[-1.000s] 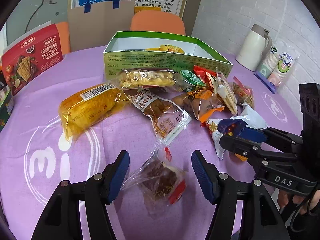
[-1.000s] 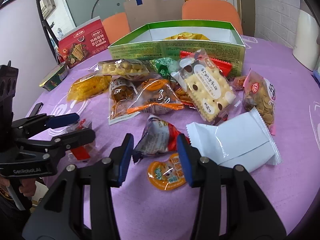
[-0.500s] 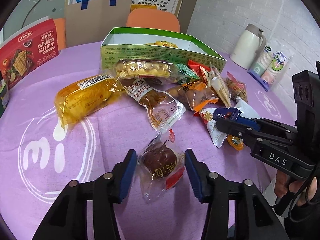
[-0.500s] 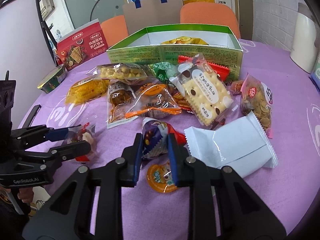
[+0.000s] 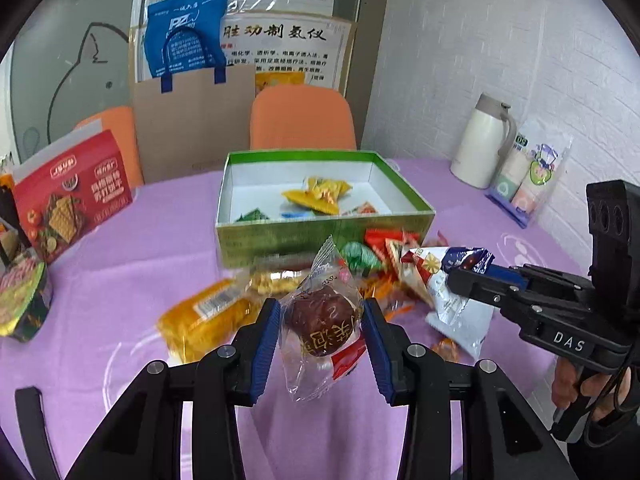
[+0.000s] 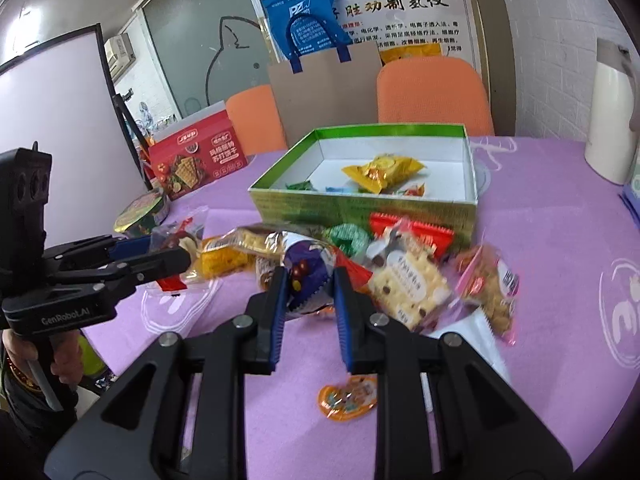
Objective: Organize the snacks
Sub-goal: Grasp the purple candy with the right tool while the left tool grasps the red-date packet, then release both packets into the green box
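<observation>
My left gripper [image 5: 320,312] has a clear packet with a brown cake [image 5: 326,326] between its blue pads; the jaws are still closing and press on it, and it hangs above the purple tablecloth. My right gripper [image 6: 308,276] is shut on a purple snack packet [image 6: 306,262], also lifted off the cloth. In the left wrist view the right gripper [image 5: 456,276] comes in from the right with that purple packet [image 5: 468,260]. Beyond both stands the open green box [image 5: 320,236] with a few snacks inside. A pile of loose snacks [image 6: 404,284] lies in front of it.
A red cracker box [image 5: 72,200] and a noodle bowl [image 5: 20,300] stand at the left. A white thermos [image 5: 484,140] and packed paper cups [image 5: 528,176] stand at the right. An orange jelly cup [image 6: 348,396] lies near me; orange chairs stand behind the table.
Both grippers closed on their packets, left on the brown cake, right on the purple packet, then rose and lifted them off the cloth. The box's inside now shows.
</observation>
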Demonstrator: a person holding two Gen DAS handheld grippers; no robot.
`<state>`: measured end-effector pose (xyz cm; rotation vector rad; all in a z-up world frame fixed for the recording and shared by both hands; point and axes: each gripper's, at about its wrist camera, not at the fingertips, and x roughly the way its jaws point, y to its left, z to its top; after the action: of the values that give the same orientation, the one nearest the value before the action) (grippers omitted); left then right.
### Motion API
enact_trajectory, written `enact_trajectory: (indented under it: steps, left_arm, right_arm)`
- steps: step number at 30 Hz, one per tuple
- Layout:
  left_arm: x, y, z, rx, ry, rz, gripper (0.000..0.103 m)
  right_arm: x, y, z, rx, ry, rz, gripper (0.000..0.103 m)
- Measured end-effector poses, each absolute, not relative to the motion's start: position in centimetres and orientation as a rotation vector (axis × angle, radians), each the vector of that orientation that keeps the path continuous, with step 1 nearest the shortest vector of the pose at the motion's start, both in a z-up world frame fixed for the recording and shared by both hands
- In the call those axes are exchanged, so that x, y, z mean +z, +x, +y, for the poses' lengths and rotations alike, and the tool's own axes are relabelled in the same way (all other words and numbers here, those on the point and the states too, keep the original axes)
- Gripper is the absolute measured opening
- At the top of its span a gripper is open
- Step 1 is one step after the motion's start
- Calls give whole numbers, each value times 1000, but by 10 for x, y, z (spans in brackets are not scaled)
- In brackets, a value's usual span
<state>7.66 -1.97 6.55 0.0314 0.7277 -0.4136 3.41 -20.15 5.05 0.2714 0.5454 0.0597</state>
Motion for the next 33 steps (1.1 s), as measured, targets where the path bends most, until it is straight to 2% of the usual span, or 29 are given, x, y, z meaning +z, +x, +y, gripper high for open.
enact_trajectory:
  steps: [10, 22, 24, 25, 26, 27, 28, 29, 33]
  left_arm:
    - [82, 183, -40, -351, 3, 727, 42]
    - [41, 261, -58, -320, 5, 842, 43]
    - [36, 265, -58, -317, 15, 849, 47]
    - [35, 265, -58, -313, 19, 840, 50]
    - [34, 265, -57, -306, 16, 826, 67]
    - [35, 264, -54, -296, 7, 811, 87]
    - [36, 262, -50, -268, -11, 792, 96]
    - [38, 261, -46, -240, -27, 774, 103]
    - [42, 260, -37, -170, -31, 770, 103]
  right_arm:
    - [72, 93, -266, -59, 304, 505, 25]
    - [41, 158, -296, -69, 348, 581, 26]
    - [37, 164, -296, -71, 343, 592, 28]
    - [35, 167, -296, -75, 333, 599, 32]
    - [34, 168, -295, -70, 319, 602, 41]
    - [33, 168, -295, -67, 310, 600, 70]
    - [33, 167, -295, -70, 302, 591, 95]
    - [34, 163, -294, -74, 291, 573, 101]
    - [40, 153, -288, -75, 244, 553, 102]
